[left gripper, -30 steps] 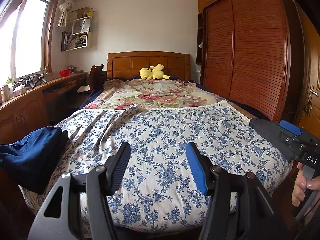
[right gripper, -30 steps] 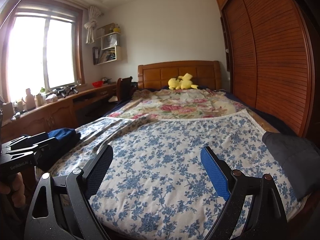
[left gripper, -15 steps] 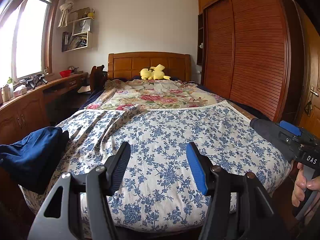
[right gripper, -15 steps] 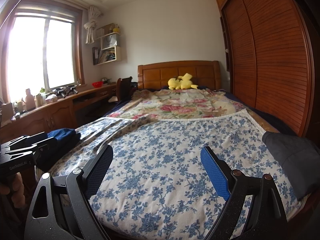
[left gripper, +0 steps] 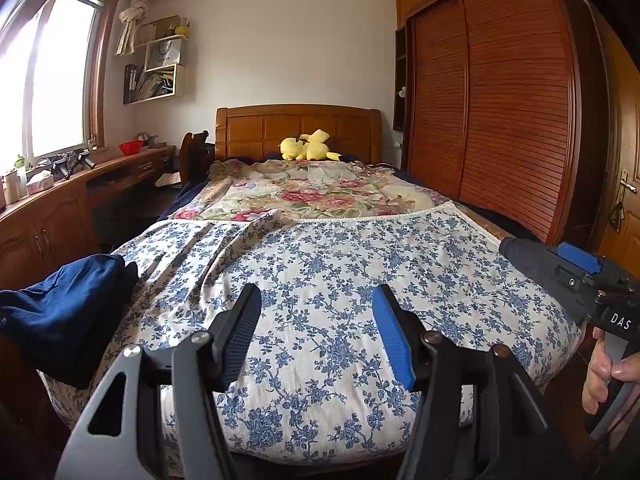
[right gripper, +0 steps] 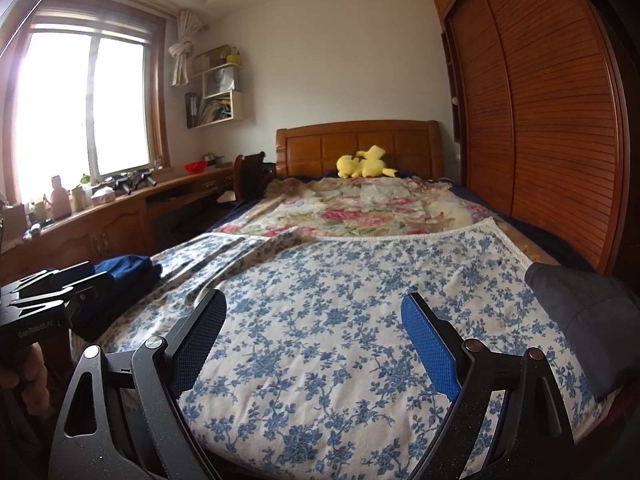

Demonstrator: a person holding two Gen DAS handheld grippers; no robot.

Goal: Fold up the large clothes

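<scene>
A navy blue garment (left gripper: 60, 312) lies bunched at the bed's near left corner; it also shows in the right wrist view (right gripper: 124, 268). A dark grey garment (right gripper: 588, 320) lies at the near right corner, partly seen behind the other gripper in the left wrist view (left gripper: 524, 256). My left gripper (left gripper: 316, 320) is open and empty above the foot of the bed, over the blue-flowered sheet (left gripper: 340, 264). My right gripper (right gripper: 312, 332) is open and empty over the same sheet (right gripper: 320, 280), to the right of the left one.
A rose-patterned quilt (left gripper: 304, 194) covers the far half of the bed, with a yellow plush toy (left gripper: 306, 148) at the headboard. A wooden desk (right gripper: 120, 216) runs along the left wall under the window. A slatted wardrobe (left gripper: 500, 100) stands close on the right.
</scene>
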